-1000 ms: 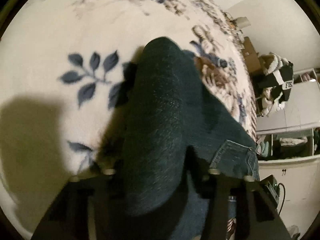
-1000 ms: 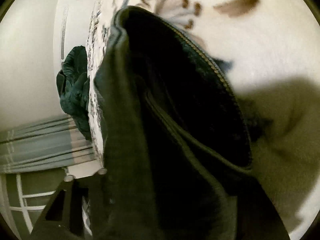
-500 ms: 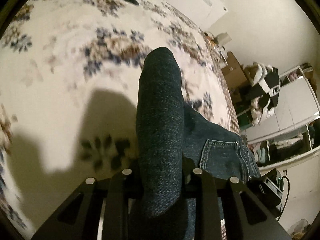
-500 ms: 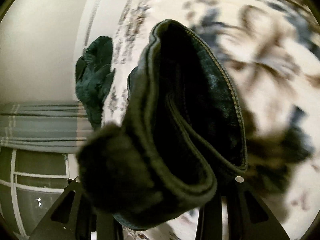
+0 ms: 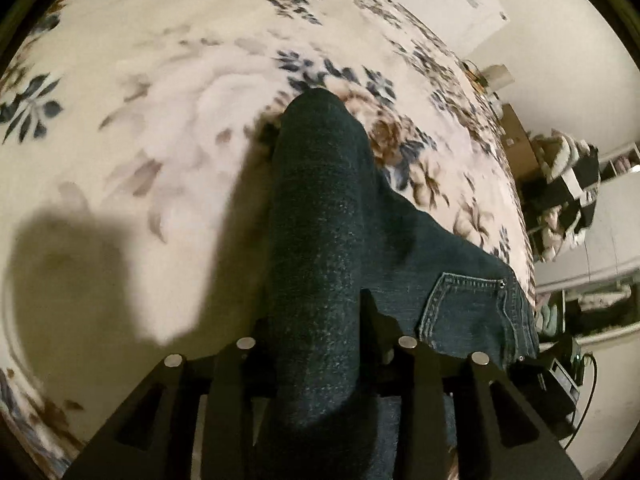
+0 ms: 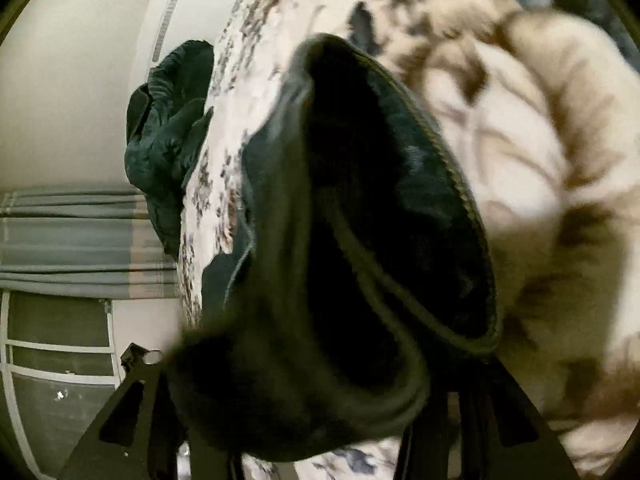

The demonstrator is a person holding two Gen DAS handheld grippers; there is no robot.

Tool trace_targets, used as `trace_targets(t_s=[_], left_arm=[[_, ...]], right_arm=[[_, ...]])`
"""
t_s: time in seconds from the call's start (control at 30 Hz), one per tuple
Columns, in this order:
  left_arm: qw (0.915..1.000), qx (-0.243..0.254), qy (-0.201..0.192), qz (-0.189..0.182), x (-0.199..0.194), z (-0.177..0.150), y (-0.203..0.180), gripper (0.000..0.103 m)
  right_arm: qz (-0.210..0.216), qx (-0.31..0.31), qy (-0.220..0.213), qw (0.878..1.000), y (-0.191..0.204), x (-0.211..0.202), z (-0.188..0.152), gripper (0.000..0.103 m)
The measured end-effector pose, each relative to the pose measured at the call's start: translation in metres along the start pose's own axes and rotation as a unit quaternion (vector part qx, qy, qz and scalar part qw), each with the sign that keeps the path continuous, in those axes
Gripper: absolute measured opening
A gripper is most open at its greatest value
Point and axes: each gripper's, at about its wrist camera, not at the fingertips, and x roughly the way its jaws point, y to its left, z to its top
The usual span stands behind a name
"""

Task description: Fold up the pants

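Plush floral blanket (image 5: 168, 128); both opening jaws pinch bunched, coarse dark denim pants (image 5: 320, 240).

Right gripper (image 6: 316, 420): jaws opening, bunched dark denim pants (image 6: 360, 240) between fingers. Floral bedspread (image 6: 520, 140) beneath. Dark green garment (image 6: 168, 120) at bed edge. Curtain (image 6: 72, 240) left.

Bunched pants (image 6: 360, 260) hide the right gripper's (image 6: 320, 420) fingertips — the floral bedspread (image 6: 520, 140) is motion-blurred.
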Motion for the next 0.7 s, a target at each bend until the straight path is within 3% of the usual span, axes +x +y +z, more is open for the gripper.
trace_targets(t_s=[0.23,0.3,0.4,0.43,0.5,0.53,0.57,0.7], left_arm=[[0.9999,-0.014,0.005,-0.003,-0.013,-0.001,0.006,0.04],[0.9997,-0.005,-0.009,0.023,-0.024,-0.001,0.001,0.04],[0.9956,0.038,-0.025,0.082,-0.038,-0.005,-0.018,0.044],[0.9929,0.055,-0.028,0.102,-0.042,-0.008,-0.027,0.049],[0.9861,0.088,-0.034,0.137,-0.05,-0.017,-0.044,0.076],[0.9836,0.1,-0.035,0.146,-0.054,-0.022,-0.053,0.081],[0.9817,0.107,-0.036,0.153,-0.057,-0.026,-0.059,0.085],[0.9734,0.135,-0.048,0.179,-0.074,-0.046,-0.091,0.087]], right_arm=[[-0.055,-0.005,0.006,0.998,-0.011,-0.019,0.009,0.054],[-0.077,-0.012,0.003,0.997,-0.009,-0.037,0.022,0.058],[-0.144,-0.072,0.0,0.987,0.004,-0.061,0.008,0.063],[-0.184,-0.115,-0.008,0.976,0.023,-0.063,0.0,0.069],[-0.246,-0.192,-0.034,0.949,0.049,-0.068,-0.015,0.078],[-0.267,-0.217,-0.04,0.938,0.065,-0.067,-0.02,0.086],[-0.287,-0.237,-0.045,0.927,0.078,-0.063,-0.022,0.096],[-0.354,-0.295,-0.075,0.884,0.103,-0.087,-0.073,0.099]])
